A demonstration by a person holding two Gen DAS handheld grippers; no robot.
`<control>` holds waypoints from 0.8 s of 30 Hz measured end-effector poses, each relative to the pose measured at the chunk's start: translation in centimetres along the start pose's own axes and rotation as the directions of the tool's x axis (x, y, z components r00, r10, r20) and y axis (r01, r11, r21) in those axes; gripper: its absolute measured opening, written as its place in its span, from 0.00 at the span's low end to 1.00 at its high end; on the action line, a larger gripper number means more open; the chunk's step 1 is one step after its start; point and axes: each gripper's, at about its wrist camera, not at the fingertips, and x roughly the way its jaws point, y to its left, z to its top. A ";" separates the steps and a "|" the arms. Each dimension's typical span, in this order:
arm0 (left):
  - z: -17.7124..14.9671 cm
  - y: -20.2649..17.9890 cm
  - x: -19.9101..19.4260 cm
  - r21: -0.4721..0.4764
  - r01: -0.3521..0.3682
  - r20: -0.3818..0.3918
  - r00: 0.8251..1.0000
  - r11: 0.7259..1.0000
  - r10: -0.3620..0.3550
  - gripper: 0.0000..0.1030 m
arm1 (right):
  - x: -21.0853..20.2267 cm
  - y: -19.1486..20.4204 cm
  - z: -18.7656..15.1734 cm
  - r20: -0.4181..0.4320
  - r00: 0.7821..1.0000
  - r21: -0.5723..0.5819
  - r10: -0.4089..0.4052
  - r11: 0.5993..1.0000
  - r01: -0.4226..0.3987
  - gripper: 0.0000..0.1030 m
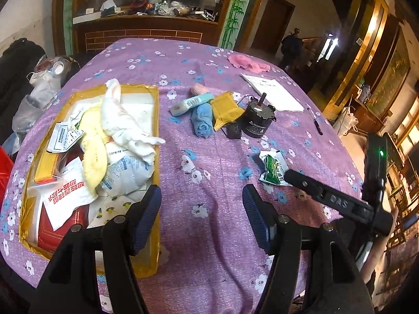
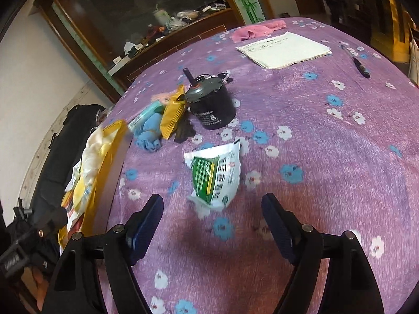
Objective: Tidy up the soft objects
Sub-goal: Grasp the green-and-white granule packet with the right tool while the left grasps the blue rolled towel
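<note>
From your left wrist, your left gripper [image 1: 201, 209] hangs over the purple flowered tablecloth [image 1: 217, 235] with its jaws spread and nothing between them. Just to its left sits the yellow-lined box [image 1: 156, 110], piled with a white cloth [image 1: 123, 123], a yellow cloth [image 1: 94, 154] and white packets. Past the box lies a cluster: a blue rolled cloth [image 1: 201, 120], a teal tube [image 1: 191, 103], a yellow packet [image 1: 226, 110] and a black motor [image 1: 258, 120]. A pink cloth [image 1: 247, 62] lies at the table's far edge. The green-and-white packet [image 1: 272, 167] lies to the right, at the tip of your right gripper's finger.

From your right wrist, your right gripper [image 2: 212, 217] is released, empty, with the green-and-white packet [image 2: 216, 176] lying on the cloth just ahead of its fingertips. The box [image 2: 112, 141] is at the left, well apart.
</note>
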 end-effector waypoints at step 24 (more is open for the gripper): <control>9.3 -2.5 11.9 0.101 -0.058 -0.109 0.992 0.993 0.069 0.58 | 4.8 0.3 1.3 0.045 0.998 -0.098 0.044 0.994 -0.039 0.36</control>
